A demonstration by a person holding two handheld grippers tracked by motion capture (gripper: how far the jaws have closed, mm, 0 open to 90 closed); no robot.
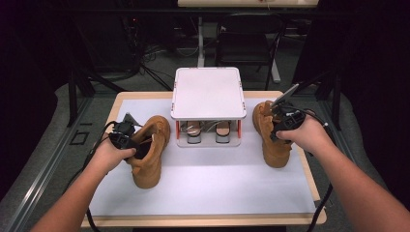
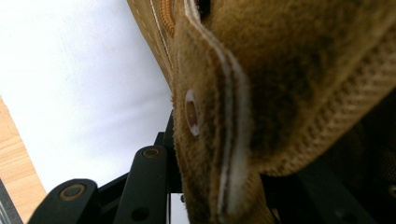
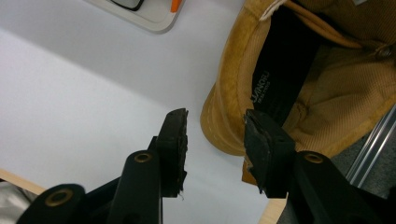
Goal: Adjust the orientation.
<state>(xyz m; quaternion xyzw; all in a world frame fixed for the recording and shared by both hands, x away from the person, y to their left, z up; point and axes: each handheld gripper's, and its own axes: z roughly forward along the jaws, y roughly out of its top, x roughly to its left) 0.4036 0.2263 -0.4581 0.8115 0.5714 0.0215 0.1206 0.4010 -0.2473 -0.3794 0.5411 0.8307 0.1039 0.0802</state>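
Taking the white shoe rack [image 1: 208, 92] at the middle of the desk [image 1: 121, 104] as the landmark: nearest the person, to the rack's left and a little in front of it, the left boot [image 1: 149, 153] lies on the white mat [image 1: 208, 188] with its toe toward the person. The left tongs [image 1: 138, 149] reach into its opening, and in the left gripper view the eyelet flap of the upper [image 2: 219, 140] sits between the jaws. The tongs look pinched on that flap, probably to steady the boot or ready it for lifting.

To the rack's right, the right boot [image 1: 271, 137] rests at the mat's edge, toe also toward the person. The right tongs [image 3: 215, 149] hover over its collar [image 3: 233, 93] with jaws spread, one outside the collar and one over the dark lining, touching neither; that placement suggests a grip on the collar is being lined up.

Under the rack's top shelf, a pair of shoes [image 1: 208, 129] already stands. Behind the desk, a dark chair [image 1: 246, 36] stands on the floor.
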